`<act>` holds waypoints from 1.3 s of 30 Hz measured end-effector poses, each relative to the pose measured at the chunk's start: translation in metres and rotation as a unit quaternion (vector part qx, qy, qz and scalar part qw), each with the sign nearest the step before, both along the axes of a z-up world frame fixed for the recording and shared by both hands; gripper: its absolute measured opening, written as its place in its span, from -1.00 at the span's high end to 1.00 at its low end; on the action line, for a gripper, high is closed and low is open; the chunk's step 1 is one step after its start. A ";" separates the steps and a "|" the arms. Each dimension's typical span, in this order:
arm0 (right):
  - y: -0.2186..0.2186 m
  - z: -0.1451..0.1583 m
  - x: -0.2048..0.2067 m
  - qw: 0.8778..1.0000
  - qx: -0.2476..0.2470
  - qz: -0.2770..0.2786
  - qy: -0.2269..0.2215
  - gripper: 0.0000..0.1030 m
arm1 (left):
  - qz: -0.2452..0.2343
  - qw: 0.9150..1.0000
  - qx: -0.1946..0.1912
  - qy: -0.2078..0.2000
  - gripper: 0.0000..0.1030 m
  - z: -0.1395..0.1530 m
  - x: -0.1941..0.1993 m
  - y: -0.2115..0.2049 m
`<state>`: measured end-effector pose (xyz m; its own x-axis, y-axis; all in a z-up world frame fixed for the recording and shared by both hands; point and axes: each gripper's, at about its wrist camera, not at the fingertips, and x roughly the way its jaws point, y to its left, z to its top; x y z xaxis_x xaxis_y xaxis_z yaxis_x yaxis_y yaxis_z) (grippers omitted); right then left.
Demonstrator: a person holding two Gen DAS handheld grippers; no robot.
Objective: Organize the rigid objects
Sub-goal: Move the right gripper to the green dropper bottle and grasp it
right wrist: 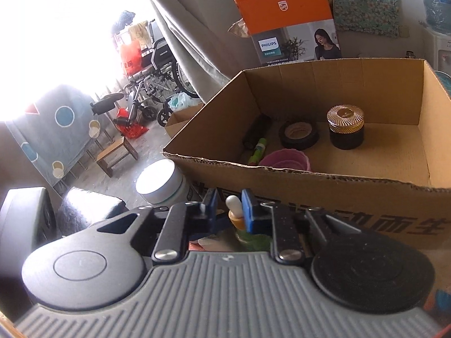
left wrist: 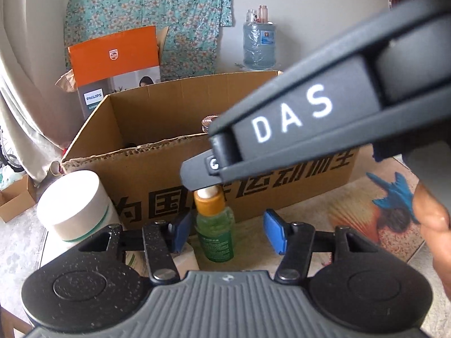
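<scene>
Green glass dropper bottle stands just before the cardboard box's front wall, right gripper clamped only on its slim white bulb, left gripper apart around it, so lifting could slip or tip it.

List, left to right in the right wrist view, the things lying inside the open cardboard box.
Black cylindrical tube → black roll of tape → dark round jar with ribbed gold lid.
</scene>
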<state>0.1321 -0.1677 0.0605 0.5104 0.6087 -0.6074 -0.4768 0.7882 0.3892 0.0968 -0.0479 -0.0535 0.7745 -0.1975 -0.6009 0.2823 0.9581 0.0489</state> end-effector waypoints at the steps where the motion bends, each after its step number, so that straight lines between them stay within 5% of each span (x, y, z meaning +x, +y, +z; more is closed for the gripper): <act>1: 0.001 0.000 0.000 1.000 0.000 0.000 0.001 0.74 | -0.002 1.000 -0.003 0.000 -0.13 -0.001 0.001 -0.001; 20: -0.039 0.001 -0.018 0.999 0.000 -0.042 0.025 0.73 | -0.052 0.996 -0.076 0.007 -0.14 -0.007 -0.013 -0.011; 28: -0.041 0.001 -0.025 0.999 -0.025 -0.045 0.011 0.54 | -0.033 0.998 -0.036 0.026 -0.10 -0.022 -0.008 -0.020; 39: -0.039 -0.005 -0.022 0.999 -0.030 -0.033 0.012 0.53 | -0.028 0.999 -0.020 0.033 0.35 -0.037 -0.001 -0.026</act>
